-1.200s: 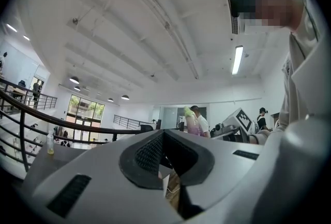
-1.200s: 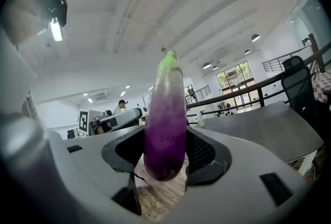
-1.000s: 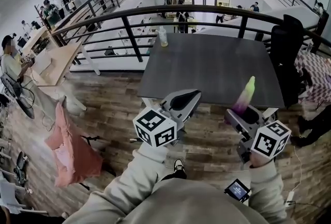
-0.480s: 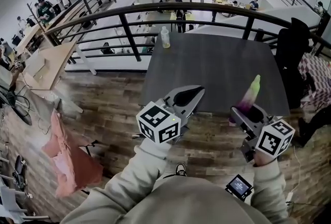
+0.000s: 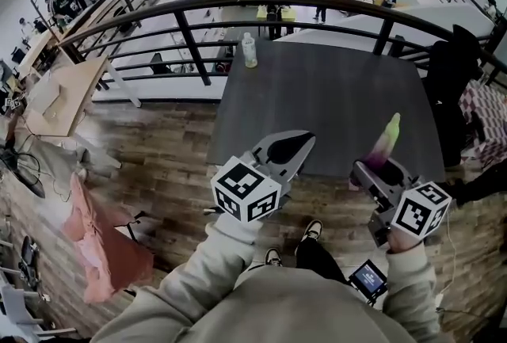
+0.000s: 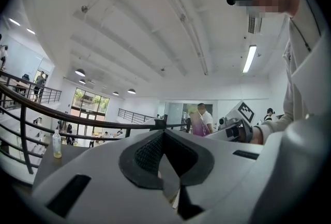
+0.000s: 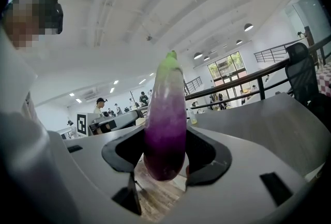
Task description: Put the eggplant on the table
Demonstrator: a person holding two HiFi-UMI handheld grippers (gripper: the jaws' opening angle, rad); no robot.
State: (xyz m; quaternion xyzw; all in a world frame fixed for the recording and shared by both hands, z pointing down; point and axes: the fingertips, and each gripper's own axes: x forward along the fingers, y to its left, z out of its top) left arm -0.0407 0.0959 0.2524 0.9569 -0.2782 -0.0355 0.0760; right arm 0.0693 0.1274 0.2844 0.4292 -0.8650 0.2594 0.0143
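wooden floor (image 5: 158,167) spreads under everything in the head view. a dark grey tabletop (image 5: 317,88) stands ahead of the person, its far edge against a black curved railing (image 5: 190,40). a pink cloth (image 5: 103,238) sits low at the left, well apart from the tabletop.

the left gripper (image 5: 301,143) reaches over the tabletop's near edge. its jaws are closed together with nothing between them. the right gripper (image 5: 382,172) is at the same near edge, further right. its jaws are clamped on the purple lower part of the eggplant (image 7: 165,130). the eggplant stands upright with its pale green tip on top. in the right gripper view its rounded bottom end hangs over bare floor, so it isn't resting on the tabletop, which lies just beyond and to the right.

a small clear bottle (image 5: 249,51) stands near the tabletop's far left corner.
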